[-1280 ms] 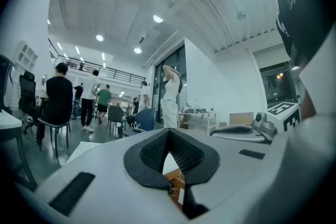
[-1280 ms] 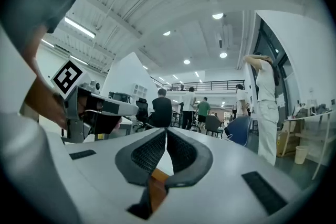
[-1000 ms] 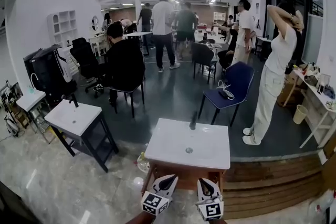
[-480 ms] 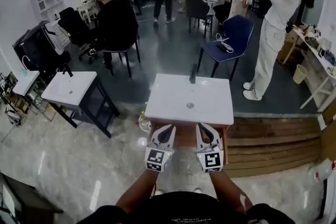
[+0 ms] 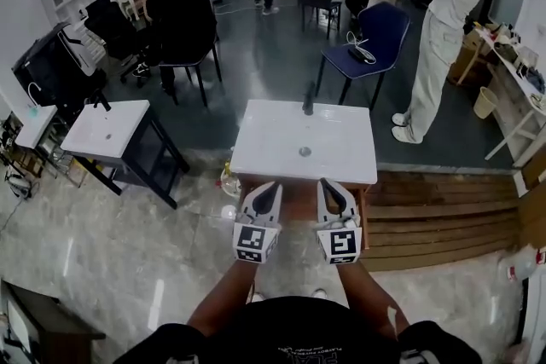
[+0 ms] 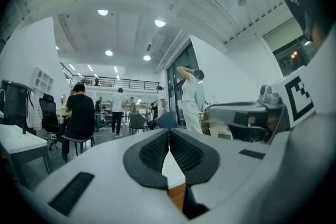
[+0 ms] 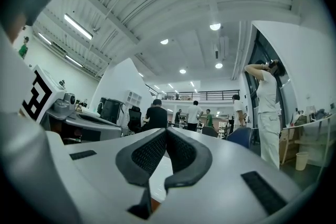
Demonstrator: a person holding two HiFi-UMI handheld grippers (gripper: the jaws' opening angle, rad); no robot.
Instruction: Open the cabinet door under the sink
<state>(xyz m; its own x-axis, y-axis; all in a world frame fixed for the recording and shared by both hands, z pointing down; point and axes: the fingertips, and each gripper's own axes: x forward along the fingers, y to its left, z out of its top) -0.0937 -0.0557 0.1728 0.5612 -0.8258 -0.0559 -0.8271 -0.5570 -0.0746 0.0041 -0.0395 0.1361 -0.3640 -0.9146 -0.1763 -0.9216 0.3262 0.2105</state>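
Note:
A white sink top [image 5: 273, 145] with a dark faucet [image 5: 308, 98] stands straight ahead on a wooden cabinet [image 5: 299, 202]. From above only a strip of the cabinet's top edge shows; its door is hidden. My left gripper [image 5: 271, 187] and right gripper [image 5: 328, 184] are side by side just in front of that edge, both shut and holding nothing. In the left gripper view the left gripper [image 6: 169, 136] has its pads pressed together, with the white sink [image 6: 172, 168] and orange wood [image 6: 177, 196] just beyond. The right gripper [image 7: 166, 136] looks the same in its own view.
A second white sink [image 5: 107, 132] on a black stand is at the left. A wooden step [image 5: 444, 213] lies to the right of the cabinet. Behind are a blue chair [image 5: 375, 34], a standing person in white [image 5: 439, 38] and a seated person in black [image 5: 175, 8].
Both grippers have moved forward and up to the cabinet's front edge. The head view has tipped down, so the person's arms and body now show. Both pairs of jaws stayed shut.

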